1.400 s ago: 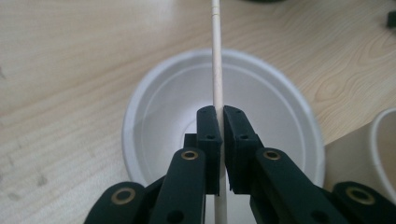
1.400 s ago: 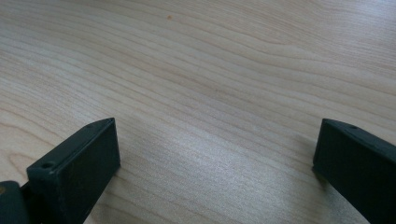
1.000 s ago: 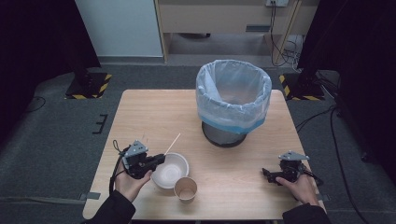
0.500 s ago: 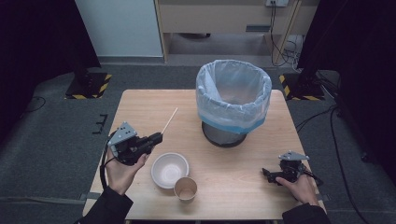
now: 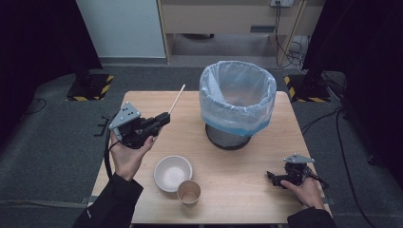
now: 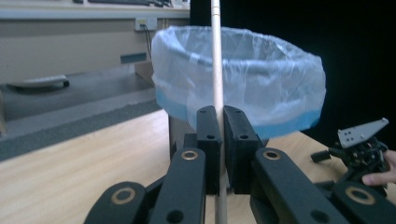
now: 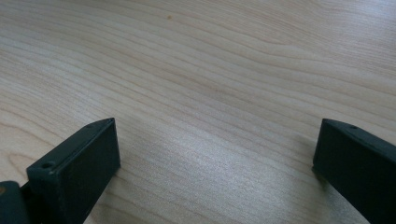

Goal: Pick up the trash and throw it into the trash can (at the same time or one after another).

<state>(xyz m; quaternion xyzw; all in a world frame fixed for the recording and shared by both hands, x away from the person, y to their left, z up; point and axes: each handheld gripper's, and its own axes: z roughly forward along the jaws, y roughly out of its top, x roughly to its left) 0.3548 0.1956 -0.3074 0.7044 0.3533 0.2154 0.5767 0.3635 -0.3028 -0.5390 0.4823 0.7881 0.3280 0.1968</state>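
Holding a stick (image 5: 177,99), the left gripper (image 5: 159,121) sits raised over the left part of the desk (image 5: 247,190) in the high view, jaws pinched tight on the stick's lower end. Stick's long axis runs up and away toward the far desk edge, slanting slightly toward the bin (image 5: 237,102). The bin stands to the gripper's right and a bit farther back, well apart from the stick tip. Left hand is clearly the nearer one to the bin's left rim; my read is the next move swings the stick right, over the rim. A bowl (image 5: 173,173) and a cup (image 5: 189,192) sit touching or almost so near the front edge, below the left hand. The right gripper (image 5: 273,177) rests low at the front right of the desk, jaws look apart but small here.

Left gripper view: jaws closed on the stick (image 6: 217,93), which rises straight up past the frame top, right in front of the bin (image 6: 261,88). This gives the line-up stick-to-bin that the high view blurs; bin liner rim sits at about mid-stick height. The other gripper (image 6: 359,149) shows at far right, on the desk.

Right gripper view: right gripper (image 7: 217,154) jaws stand wide, nothing between them, bare desk (image 7: 210,70) wood just under. This settles the open state.
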